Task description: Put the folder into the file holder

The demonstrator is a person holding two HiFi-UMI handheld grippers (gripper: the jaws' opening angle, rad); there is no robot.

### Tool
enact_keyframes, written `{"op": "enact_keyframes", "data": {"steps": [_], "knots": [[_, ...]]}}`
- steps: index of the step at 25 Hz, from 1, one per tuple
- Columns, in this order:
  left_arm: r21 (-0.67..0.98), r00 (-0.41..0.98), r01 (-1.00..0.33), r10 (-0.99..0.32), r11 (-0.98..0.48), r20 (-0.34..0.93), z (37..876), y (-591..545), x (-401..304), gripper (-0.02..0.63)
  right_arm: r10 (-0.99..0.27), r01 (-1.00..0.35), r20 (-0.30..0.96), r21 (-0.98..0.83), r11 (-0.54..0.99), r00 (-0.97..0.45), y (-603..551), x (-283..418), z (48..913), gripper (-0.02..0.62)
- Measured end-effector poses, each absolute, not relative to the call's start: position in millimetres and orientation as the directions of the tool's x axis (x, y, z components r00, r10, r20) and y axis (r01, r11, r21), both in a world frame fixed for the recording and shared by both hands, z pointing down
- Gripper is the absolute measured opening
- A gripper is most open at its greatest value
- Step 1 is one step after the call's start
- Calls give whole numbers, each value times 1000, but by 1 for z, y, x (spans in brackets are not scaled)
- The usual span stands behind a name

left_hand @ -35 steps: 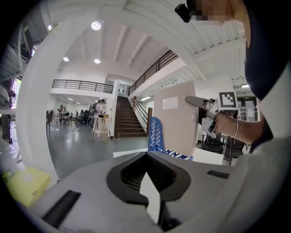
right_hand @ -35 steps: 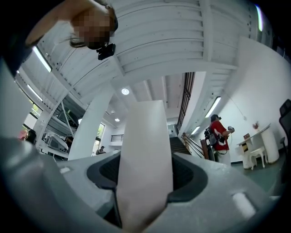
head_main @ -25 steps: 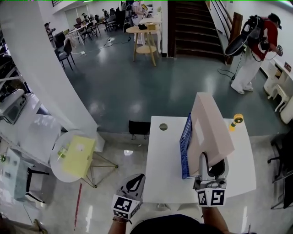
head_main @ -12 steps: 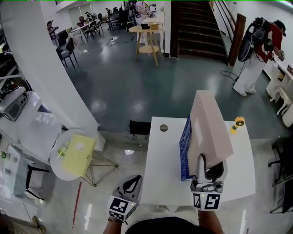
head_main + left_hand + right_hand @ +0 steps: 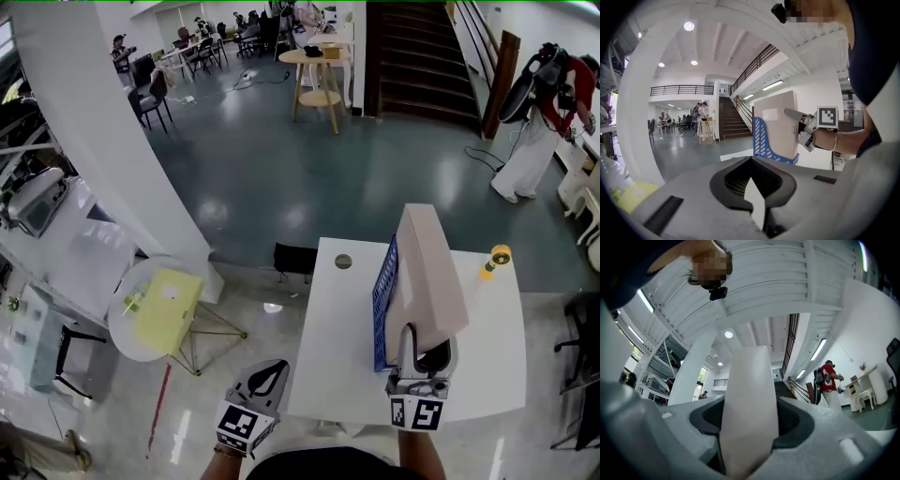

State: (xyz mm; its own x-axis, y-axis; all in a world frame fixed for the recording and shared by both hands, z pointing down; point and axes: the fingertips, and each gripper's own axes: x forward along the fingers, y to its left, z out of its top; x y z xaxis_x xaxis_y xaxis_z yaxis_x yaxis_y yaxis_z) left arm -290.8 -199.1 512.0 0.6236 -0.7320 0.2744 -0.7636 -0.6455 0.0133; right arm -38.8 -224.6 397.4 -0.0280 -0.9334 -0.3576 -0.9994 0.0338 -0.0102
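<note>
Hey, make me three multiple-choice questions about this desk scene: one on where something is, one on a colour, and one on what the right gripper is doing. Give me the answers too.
1. Where on the white rectangular table is the small yellow object?
A. at the near edge by the person
B. at the far right corner
C. inside the holder

2. What colour is the slotted plastic file holder?
A. blue
B. red
C. green

3. The right gripper is:
A. open and empty
B. shut on the pale beige box folder
C. shut on the yellow object

Answers:
1 B: the head view shows it at the far right corner.
2 A: its slotted wall is blue.
3 B: the folder fills the gap between the jaws in the right gripper view.
</note>
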Motion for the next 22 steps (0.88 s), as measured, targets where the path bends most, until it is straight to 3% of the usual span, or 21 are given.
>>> {"op": "enact_keyframes", "data": {"steps": [22], "knots": [[54, 678, -727, -703, -685, 213, 502, -179, -254, -3, -996, -1000, -88, 5, 15, -16, -222, -32, 490, 278]]}}
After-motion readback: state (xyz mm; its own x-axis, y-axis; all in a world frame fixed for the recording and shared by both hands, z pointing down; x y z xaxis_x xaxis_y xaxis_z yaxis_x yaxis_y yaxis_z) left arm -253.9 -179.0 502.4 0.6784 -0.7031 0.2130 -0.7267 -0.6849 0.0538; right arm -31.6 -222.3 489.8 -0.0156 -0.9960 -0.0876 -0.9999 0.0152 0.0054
